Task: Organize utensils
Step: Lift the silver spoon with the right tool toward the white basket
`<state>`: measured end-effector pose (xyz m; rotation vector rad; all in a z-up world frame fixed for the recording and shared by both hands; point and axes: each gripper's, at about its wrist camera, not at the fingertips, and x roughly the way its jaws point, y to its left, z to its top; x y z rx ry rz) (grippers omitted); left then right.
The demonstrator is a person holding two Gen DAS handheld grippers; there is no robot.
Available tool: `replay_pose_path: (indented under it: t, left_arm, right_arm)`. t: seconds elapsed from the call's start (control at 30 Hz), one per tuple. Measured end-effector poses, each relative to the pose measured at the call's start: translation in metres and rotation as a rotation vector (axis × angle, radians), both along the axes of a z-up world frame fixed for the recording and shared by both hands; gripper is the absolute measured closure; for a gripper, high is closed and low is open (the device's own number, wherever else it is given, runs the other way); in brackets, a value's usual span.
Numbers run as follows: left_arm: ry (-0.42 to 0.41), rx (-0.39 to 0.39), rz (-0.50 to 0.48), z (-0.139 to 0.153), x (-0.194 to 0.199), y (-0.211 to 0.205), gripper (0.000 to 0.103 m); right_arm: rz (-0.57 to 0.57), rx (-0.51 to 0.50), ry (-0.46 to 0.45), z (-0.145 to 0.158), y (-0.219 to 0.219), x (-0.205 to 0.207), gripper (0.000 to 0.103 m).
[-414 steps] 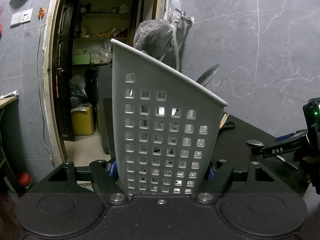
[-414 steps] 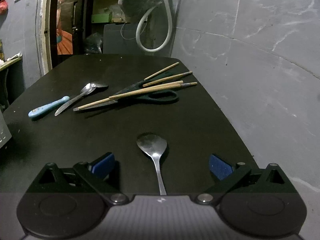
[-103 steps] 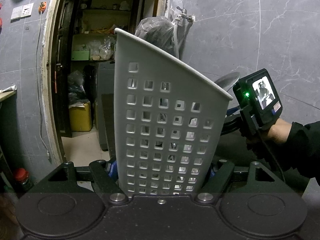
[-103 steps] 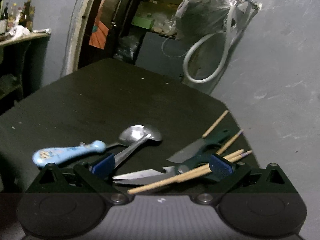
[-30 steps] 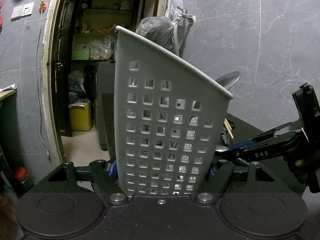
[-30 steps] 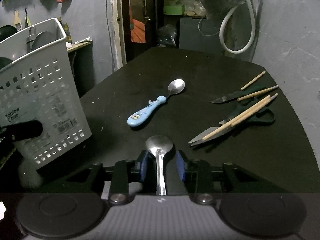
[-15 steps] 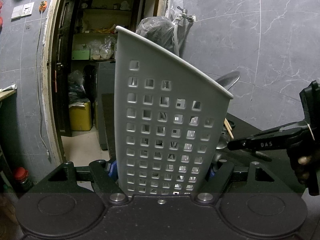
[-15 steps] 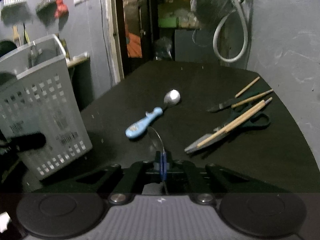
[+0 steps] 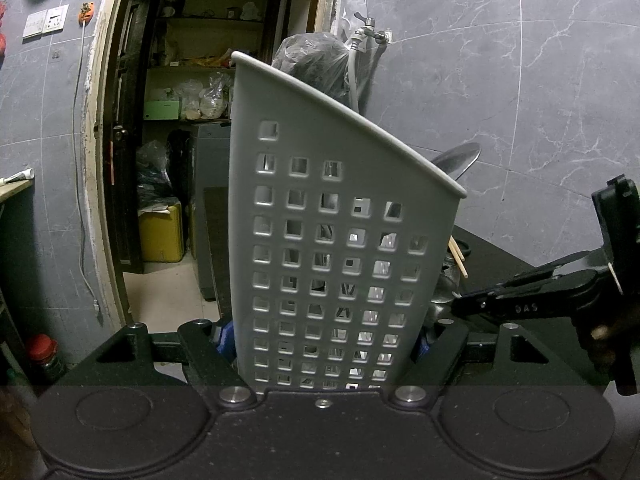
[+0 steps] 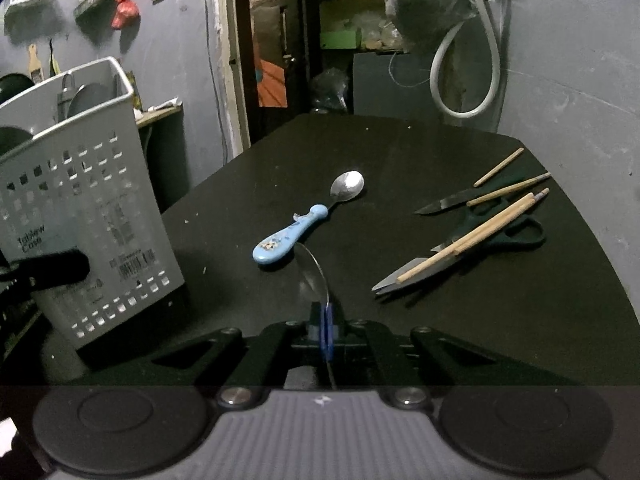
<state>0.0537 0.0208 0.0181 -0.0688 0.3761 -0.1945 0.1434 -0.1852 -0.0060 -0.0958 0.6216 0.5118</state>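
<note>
We keep the right gripper [image 10: 326, 330] pinching the spoon [image 10: 314, 276] edge-on — left gripper [image 9: 324, 344] clamps the basket [image 9: 332, 240] steady — lift clear, drop handle-first.

A lived-in home utility corner — grey marble-look tiled walls [image 9: 540, 80], a wall tap [image 9: 370, 32] with a looped hose [image 10: 464, 76], and a doorway [image 9: 200, 140] onto a cluttered pantry of shelves [image 9: 192, 68] and bags. Utensils lie on a black table [image 10: 440, 320] — household, not commercial.
</note>
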Motion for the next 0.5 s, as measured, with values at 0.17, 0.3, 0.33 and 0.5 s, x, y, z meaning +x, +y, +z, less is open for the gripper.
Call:
replay_pose_path:
  t: [0.17, 0.3, 0.33, 0.5]
  left_arm:
    - [0.000, 0.000, 0.000, 0.000, 0.000, 0.000, 0.025]
    - [0.000, 0.000, 0.001, 0.000, 0.000, 0.000, 0.025]
    - [0.000, 0.001, 0.000, 0.000, 0.000, 0.000, 0.025]
    - [0.000, 0.000, 0.000, 0.000, 0.000, 0.000, 0.025]
  right_arm:
    - [0.017, -0.022, 0.003, -0.001, 0.005, 0.002, 0.099]
    - [0.031, -0.027, 0.017, 0.000, 0.008, 0.010, 0.097]
    - [0.033, -0.032, 0.018, 0.001, 0.009, 0.012, 0.097]
    - [0.041, -0.045, 0.020, 0.001, 0.015, 0.017, 0.096]
